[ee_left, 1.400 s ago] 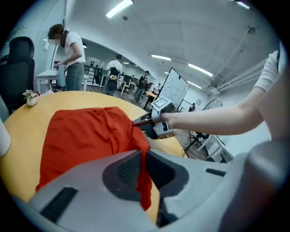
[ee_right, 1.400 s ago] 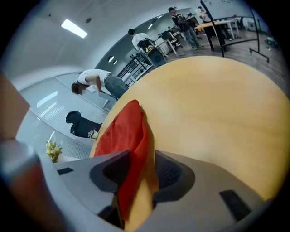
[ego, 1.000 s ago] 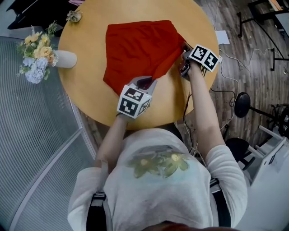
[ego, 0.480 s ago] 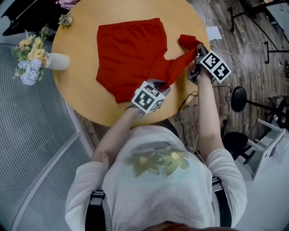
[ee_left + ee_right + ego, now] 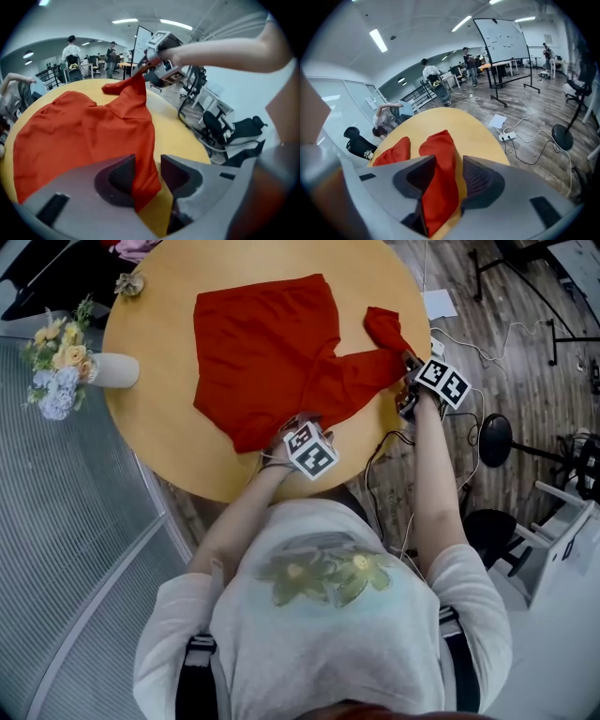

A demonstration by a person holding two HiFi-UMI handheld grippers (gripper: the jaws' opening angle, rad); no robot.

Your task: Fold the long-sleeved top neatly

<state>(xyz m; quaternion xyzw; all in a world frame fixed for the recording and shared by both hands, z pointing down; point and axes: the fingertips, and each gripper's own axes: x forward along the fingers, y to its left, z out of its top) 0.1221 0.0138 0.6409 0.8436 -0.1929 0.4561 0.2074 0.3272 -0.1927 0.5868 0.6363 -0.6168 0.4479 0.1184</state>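
Note:
The red long-sleeved top [image 5: 267, 352] lies spread on the round wooden table [image 5: 178, 456], one sleeve [image 5: 370, 367] stretched toward the right edge. My left gripper [image 5: 300, 423] is at the top's near hem. Its jaws have just been opening, and in the left gripper view [image 5: 147, 171] the hem hangs loose between the parted pads. My right gripper [image 5: 410, 367] is at the sleeve's cuff end. Its jaws have also just been opening, and in the right gripper view [image 5: 449, 176] the red cuff [image 5: 440, 187] lies between them unclamped.
A white vase of flowers [image 5: 66, 367] stands at the table's left edge, with a small ornament [image 5: 129, 282] at the far left. Cables, a power strip [image 5: 436, 343] and a sheet of paper [image 5: 439, 304] lie on the wooden floor to the right, near a round stand base [image 5: 495, 440].
The sleeve, earlier folded over the body, has been drawn out to the right and laid on the table. Both grippers came down with it, and their jaws have parted.

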